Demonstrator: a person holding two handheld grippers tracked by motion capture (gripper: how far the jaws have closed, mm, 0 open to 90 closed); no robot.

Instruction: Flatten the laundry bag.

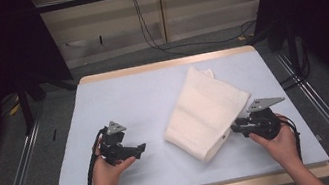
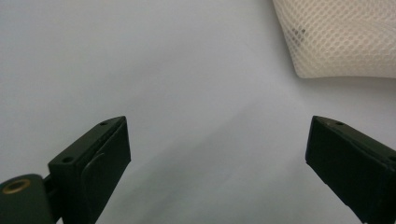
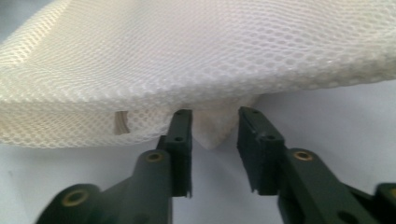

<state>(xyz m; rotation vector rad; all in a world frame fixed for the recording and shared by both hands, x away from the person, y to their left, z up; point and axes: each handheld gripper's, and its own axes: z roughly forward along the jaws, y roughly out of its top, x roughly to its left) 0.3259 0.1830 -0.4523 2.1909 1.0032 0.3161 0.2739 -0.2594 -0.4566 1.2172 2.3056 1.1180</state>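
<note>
Right tool (image 3: 214, 122) sat bottom centre of the right gripper view, jaws partly closed, a small gap left. A corner flap of the white mesh laundry bag (image 3: 201, 60) poked down between the fingertips (image 3: 180, 128), but the pads did not look pressed on it, so no real grip yet. In the high view the right tool (image 1: 235, 128) was at lower right, tips at the bag's near right edge.

Left tool (image 2: 217, 140) stood wide open over bare table cover, holding nothing; the bag's corner sat upper right of that view. In the high view the left tool (image 1: 139, 148) was lower left, well apart from the bag.

Bag (image 1: 206, 112) lay folded, centre-right on the table (image 1: 117, 95), tilted diagonally.

Risks, judged: the jaws could close on just the thin flap tip and the mesh slips out when lifted. A shallow bite on one layer could unfold the bag or drag it across the table. The left tool was too far off to steady it.
</note>
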